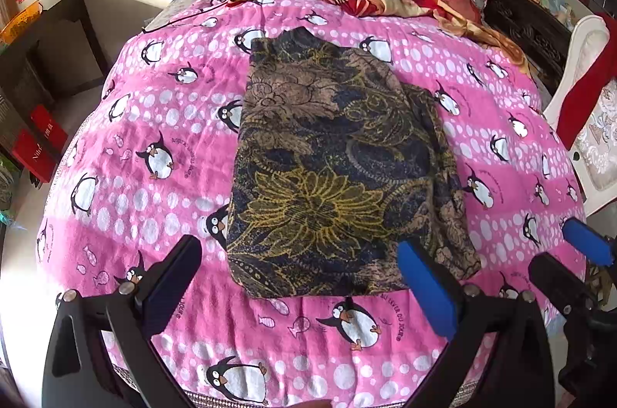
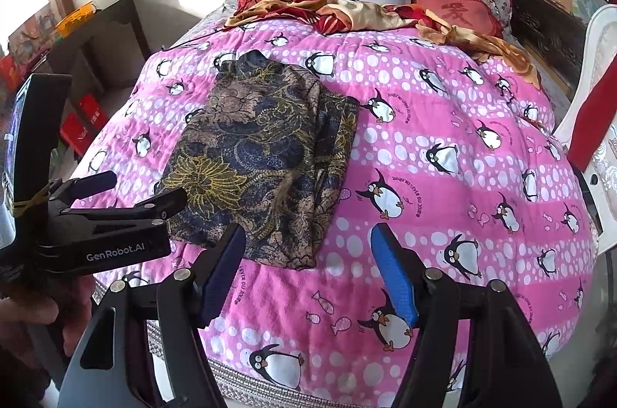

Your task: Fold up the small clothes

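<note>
Left wrist | folded garment point(image 1: 339, 169) on penguin blanket point(image 1: 154, 99) | claws open

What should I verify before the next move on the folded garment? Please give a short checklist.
1. Left gripper open, nothing held: ok.
2. Right gripper open, nothing held: ok.
3. Dark patterned garment lies flat on the pink penguin blanket: ok.
4. Fold edges aligned: not ok, a lower layer sticks out on the right side.
5. Nothing lies on the garment: ok.
6. Whether another fold is needed: cannot tell.
</note>
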Available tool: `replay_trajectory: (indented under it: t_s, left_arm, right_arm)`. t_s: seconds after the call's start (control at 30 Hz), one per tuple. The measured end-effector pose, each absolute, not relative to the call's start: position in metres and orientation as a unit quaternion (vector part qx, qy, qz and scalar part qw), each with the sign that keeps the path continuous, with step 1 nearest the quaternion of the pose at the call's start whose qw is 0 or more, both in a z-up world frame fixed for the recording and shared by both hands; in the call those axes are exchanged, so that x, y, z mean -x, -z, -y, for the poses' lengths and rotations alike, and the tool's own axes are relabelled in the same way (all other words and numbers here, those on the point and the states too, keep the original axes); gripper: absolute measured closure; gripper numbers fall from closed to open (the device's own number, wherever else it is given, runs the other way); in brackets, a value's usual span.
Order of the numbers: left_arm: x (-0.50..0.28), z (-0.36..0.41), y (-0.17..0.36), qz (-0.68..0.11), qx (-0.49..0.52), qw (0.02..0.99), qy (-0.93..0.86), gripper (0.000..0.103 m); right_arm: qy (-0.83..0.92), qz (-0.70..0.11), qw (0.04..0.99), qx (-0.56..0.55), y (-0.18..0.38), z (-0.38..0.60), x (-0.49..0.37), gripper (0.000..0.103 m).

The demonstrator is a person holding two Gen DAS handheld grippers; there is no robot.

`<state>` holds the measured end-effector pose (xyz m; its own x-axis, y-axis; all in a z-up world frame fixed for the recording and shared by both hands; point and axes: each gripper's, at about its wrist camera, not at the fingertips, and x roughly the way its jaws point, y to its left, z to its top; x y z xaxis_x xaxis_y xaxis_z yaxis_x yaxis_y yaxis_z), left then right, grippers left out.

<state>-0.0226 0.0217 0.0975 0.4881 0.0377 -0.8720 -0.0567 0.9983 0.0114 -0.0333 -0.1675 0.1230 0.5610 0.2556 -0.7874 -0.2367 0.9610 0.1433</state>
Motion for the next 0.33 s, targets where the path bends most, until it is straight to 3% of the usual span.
replay_trajectory:
  t_s: [0.33]
  left_arm:
    - [0.0264,-0.0179,-0.0974,-0.499,0.022,0.866,-0.025,0.0]
  right_arm:
    - [-0.139,-0.448,0.883,-0.01,-0.1217,0.1684,0.0333,0.028]
